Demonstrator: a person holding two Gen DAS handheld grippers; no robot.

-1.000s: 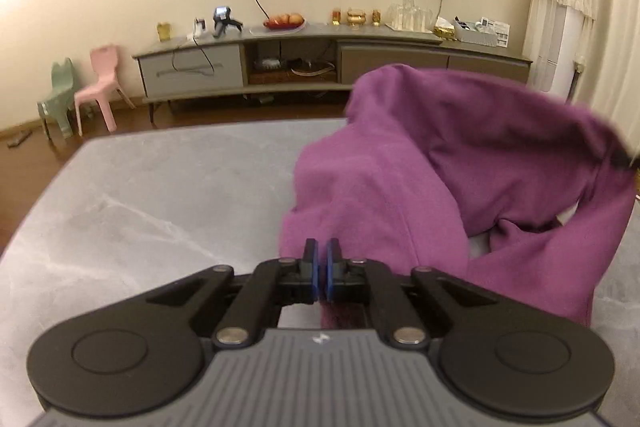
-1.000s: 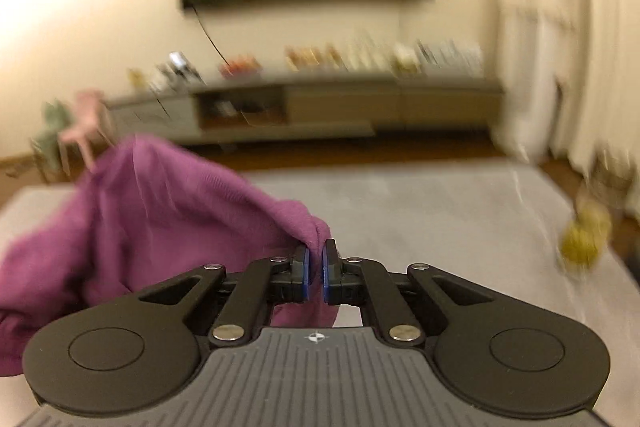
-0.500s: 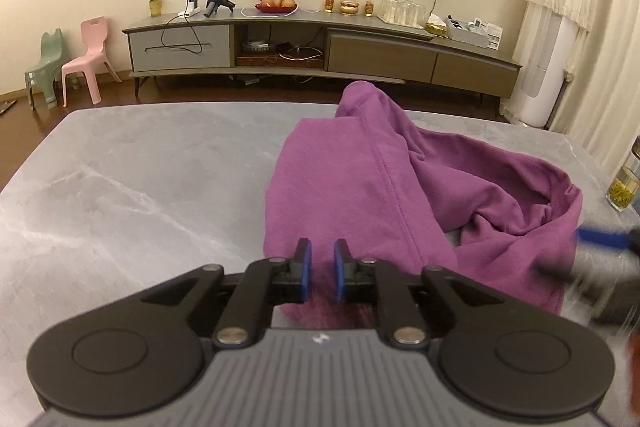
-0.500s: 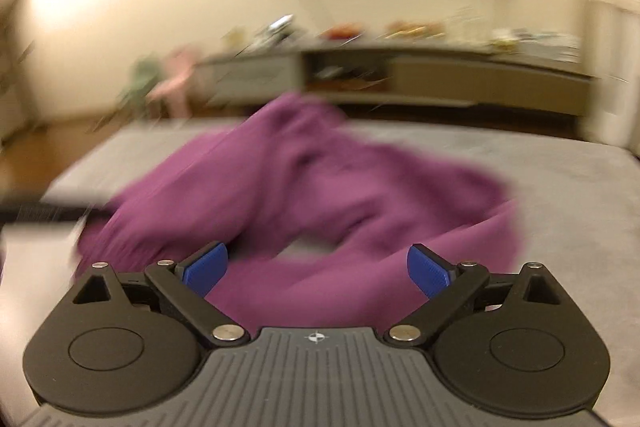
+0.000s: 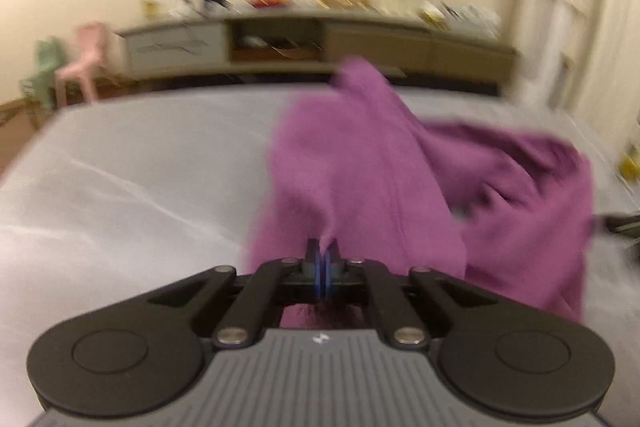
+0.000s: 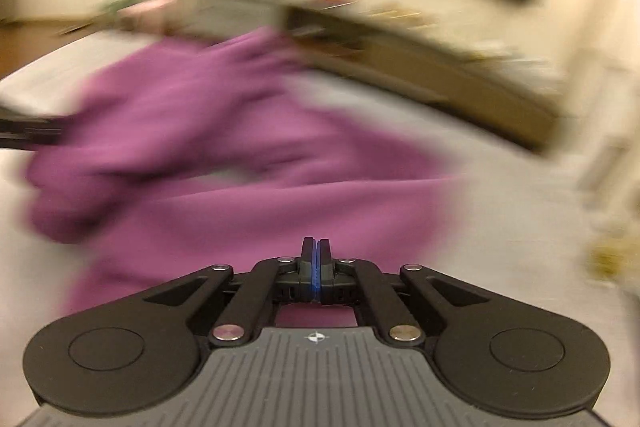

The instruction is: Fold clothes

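A purple garment (image 5: 380,167) lies crumpled on the grey marble table (image 5: 140,167), filling its middle and right. My left gripper (image 5: 323,255) is shut on the garment's near edge, and the cloth rises in a pinch from its tips. The right gripper (image 5: 620,223) shows as a dark shape at the garment's right side. In the right wrist view the purple garment (image 6: 240,147) spreads left and ahead. My right gripper (image 6: 316,251) is shut with its tips against the cloth, apparently pinching it. The left gripper (image 6: 28,133) pokes in at the far left. Both views are blurred by motion.
A long low cabinet (image 5: 280,43) with small items on top stands against the far wall. A pink chair (image 5: 86,55) and a green chair (image 5: 44,71) sit on the floor to the left. A yellowish jar (image 6: 612,259) stands near the table's right edge. Pale curtains (image 5: 580,27) hang at the right.
My right gripper let go of the garment, swung open to its near edge, and has shut again. The left gripper eased apart, then shut tight on the cloth. The lifted garment dropped onto the table.
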